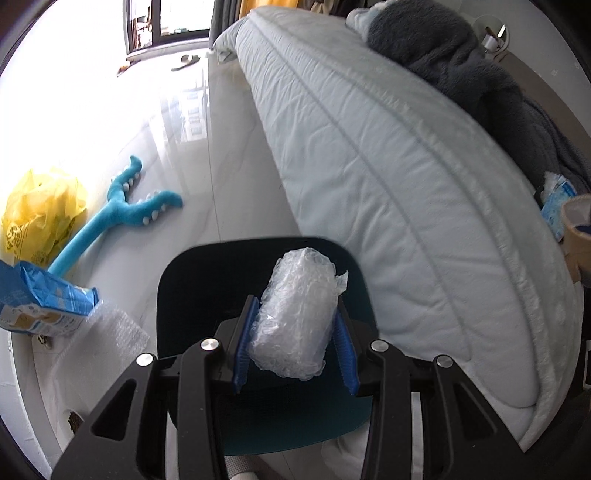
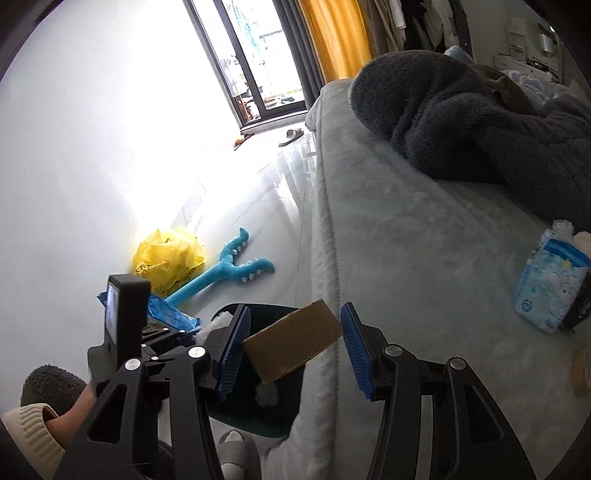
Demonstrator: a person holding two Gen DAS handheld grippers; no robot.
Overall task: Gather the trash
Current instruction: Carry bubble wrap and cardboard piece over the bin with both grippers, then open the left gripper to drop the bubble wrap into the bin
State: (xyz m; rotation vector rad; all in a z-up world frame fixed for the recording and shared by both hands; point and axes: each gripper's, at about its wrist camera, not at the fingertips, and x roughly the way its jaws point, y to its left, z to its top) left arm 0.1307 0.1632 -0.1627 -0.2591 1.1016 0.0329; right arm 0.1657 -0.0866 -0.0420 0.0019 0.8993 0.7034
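Strong daylight pours in through the window (image 1: 168, 22), blowing out the wall and leaving mirror-like glare on the glossy floor (image 1: 192, 122). Both fisheye views bend heavily at the edges, with dark corner vignetting. The bed (image 1: 388, 177) looks slightly soft and motion-blurred.

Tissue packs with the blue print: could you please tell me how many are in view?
2: one tissue pack on the bed, near the dark blanket; another on the floor beside the yellow bag. Others may be hidden.
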